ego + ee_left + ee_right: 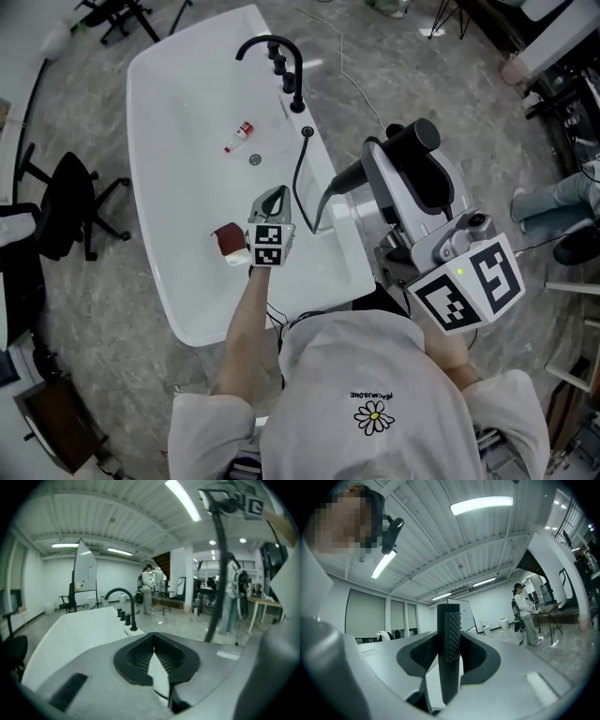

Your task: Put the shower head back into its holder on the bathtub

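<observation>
right gripper clamps shower head | left gripper closed, empty | holder likely far-left of the right gripper, on tub rim

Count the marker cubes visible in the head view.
2. One marker cube sits over the bathtub, near its front end; the other is outside the tub, lower right. None appear hidden.
</observation>
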`<state>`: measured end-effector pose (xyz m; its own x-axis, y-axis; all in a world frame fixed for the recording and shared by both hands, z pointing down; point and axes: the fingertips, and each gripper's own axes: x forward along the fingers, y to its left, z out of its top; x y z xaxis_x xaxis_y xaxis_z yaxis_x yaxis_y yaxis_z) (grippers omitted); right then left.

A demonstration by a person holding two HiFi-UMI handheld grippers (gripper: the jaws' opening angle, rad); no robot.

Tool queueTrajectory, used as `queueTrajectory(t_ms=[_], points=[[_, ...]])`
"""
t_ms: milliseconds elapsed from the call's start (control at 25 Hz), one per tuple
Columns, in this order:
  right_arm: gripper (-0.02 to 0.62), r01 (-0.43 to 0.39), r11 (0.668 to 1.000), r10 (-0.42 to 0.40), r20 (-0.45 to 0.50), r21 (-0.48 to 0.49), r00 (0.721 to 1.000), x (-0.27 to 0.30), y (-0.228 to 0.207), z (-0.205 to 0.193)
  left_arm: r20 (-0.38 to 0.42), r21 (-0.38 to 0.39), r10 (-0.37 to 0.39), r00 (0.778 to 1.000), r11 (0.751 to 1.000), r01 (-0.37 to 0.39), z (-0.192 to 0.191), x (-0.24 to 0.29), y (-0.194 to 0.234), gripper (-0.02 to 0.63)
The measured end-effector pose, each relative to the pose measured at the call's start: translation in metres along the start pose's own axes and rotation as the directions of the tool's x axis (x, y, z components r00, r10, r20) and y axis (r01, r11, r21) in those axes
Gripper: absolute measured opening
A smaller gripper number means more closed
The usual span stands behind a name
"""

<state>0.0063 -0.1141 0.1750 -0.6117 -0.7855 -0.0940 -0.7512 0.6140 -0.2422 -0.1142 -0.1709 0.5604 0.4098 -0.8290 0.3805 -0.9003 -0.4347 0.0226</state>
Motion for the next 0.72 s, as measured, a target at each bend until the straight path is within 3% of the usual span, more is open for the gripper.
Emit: queueTrajectory(t_ms=[40, 80, 160, 280, 480, 600, 720], points=[[0.140, -0.002, 1.000, 0.002, 0.006, -0.003, 1.000, 0.002, -0.004, 0.002, -0.022, 0.040, -0.029, 0.999, 0.999, 0.030, -0.012, 0.000, -0.016, 0.012], [0.140, -0.004, 1.000, 0.004, 0.011, -0.006, 1.000, 0.004, -0.007, 0.003, -0.046, 0.049, -0.054, 0.997, 0.997, 0.056, -0.027, 0.001, -0.030, 0.079], [0.140, -0.008, 1.000, 0.008, 0.016, -0.007, 1.000, 0.008, -0.010, 0.006, -0.098, 0.008, -0.078, 0.992, 0.997, 0.079, -0.060, 0.004, -0.051, 0.139], [0.140, -0.015, 1.000, 0.015, 0.017, -0.011, 1.000, 0.013, -0.011, 0.009, -0.194, -0.053, -0.101, 0.976, 0.994, 0.093, -0.108, 0.012, -0.071, 0.159], [0.140, -0.035, 0.999, 0.035, 0.026, -0.009, 0.999, 0.010, -0.009, 0.018, -0.340, -0.122, -0.137, 0.930, 0.987, 0.100, -0.184, 0.044, -0.086, 0.164], [0.140, -0.040, 0.998, 0.042, 0.042, -0.043, 0.998, 0.003, -0.012, 0.036, -0.398, -0.148, -0.113, 0.910, 0.987, 0.058, -0.209, 0.064, -0.082, 0.164], [0.140, -0.040, 0.998, 0.043, 0.048, -0.058, 0.998, -0.005, -0.016, 0.049, -0.416, -0.187, -0.096, 0.904, 0.982, 0.018, -0.219, 0.079, -0.082, 0.163]])
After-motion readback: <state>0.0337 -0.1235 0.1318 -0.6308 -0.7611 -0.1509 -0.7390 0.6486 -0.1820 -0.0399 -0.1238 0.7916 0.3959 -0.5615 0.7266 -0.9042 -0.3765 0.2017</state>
